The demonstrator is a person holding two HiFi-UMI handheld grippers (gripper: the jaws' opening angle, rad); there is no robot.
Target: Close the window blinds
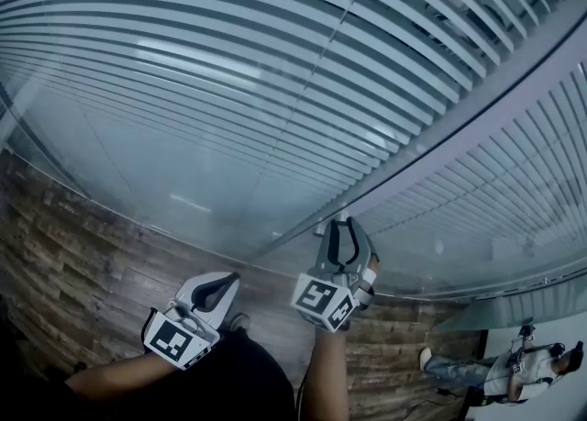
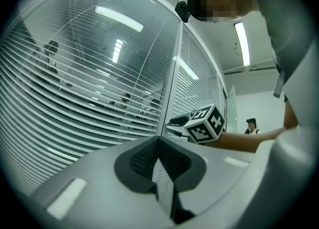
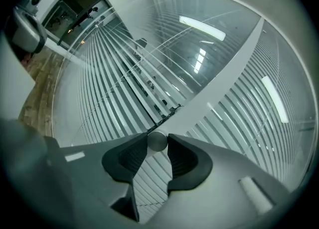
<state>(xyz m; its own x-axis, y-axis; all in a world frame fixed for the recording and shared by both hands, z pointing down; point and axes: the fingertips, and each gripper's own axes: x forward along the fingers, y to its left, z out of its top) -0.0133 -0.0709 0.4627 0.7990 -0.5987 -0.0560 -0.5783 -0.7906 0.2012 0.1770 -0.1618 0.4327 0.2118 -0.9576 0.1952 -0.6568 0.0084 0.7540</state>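
Observation:
Horizontal white blinds [image 1: 275, 61] sit behind the glass on both sides of a white mullion [image 1: 459, 126]; their slats stand apart, with gaps between them. My right gripper [image 1: 343, 227] reaches to the foot of the mullion. In the right gripper view its jaws [image 3: 157, 141] are shut on a small round silver knob [image 3: 158, 140], held at the tips. My left gripper [image 1: 231, 280] hangs lower left, away from the glass, shut with nothing in it [image 2: 159, 140]. The left gripper view shows the right gripper's marker cube [image 2: 205, 123] by the mullion.
A dark wood plank floor [image 1: 73, 254] runs under the window wall. A person [image 1: 500, 369] is at the lower right, and another person [image 2: 250, 125] stands far off beyond the right arm. Ceiling lights reflect in the glass [image 3: 202, 27].

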